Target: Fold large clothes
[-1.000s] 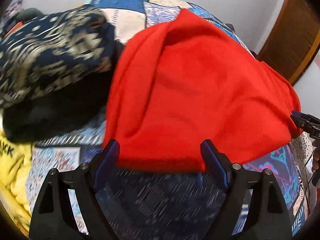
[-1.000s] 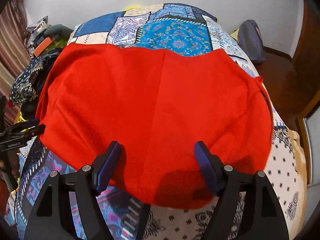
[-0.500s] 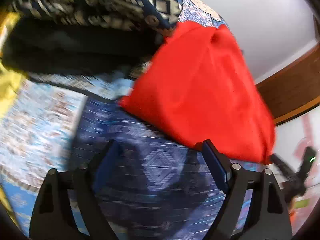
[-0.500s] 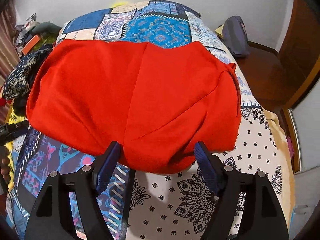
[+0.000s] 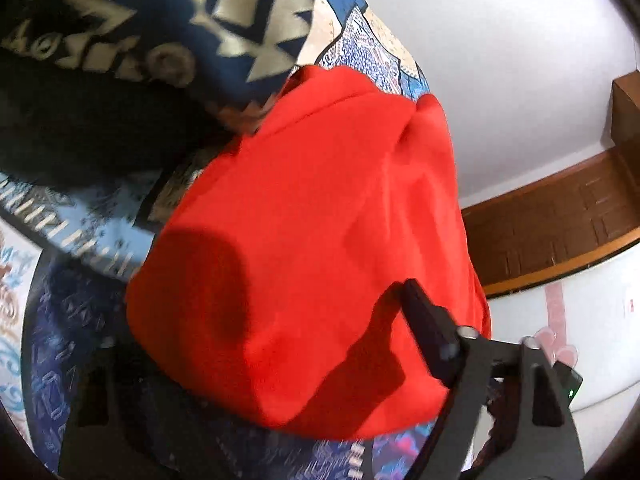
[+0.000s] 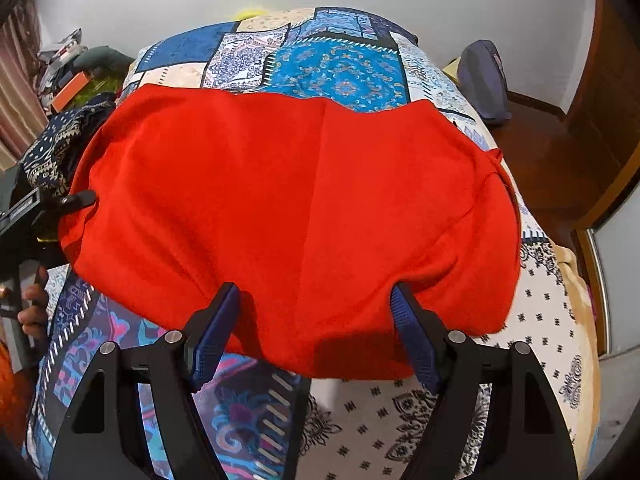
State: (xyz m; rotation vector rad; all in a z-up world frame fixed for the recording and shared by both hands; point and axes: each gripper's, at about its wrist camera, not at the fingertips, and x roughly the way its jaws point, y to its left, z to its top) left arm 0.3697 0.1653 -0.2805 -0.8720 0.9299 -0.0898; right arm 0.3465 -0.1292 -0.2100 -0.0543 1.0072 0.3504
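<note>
L gripper [image 5: 264,320] lower finger hidden under red cloth [image 5: 320,220], edges blurred

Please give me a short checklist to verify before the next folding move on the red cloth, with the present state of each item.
1. Red cloth lies spread on the bed: ok.
2. Left gripper at the cloth's edge, cloth between its fingers: ok; its jaws have just been closing.
3. Left pads pressing the cloth: cannot tell, one finger is hidden under it.
4. Right gripper at the near edge, jaws apart: ok.
5. Right gripper holding the cloth: not ok, nothing pinched.
6. Patterned clothes pile apart from the red cloth: not ok, it lies against the cloth's side.
</note>
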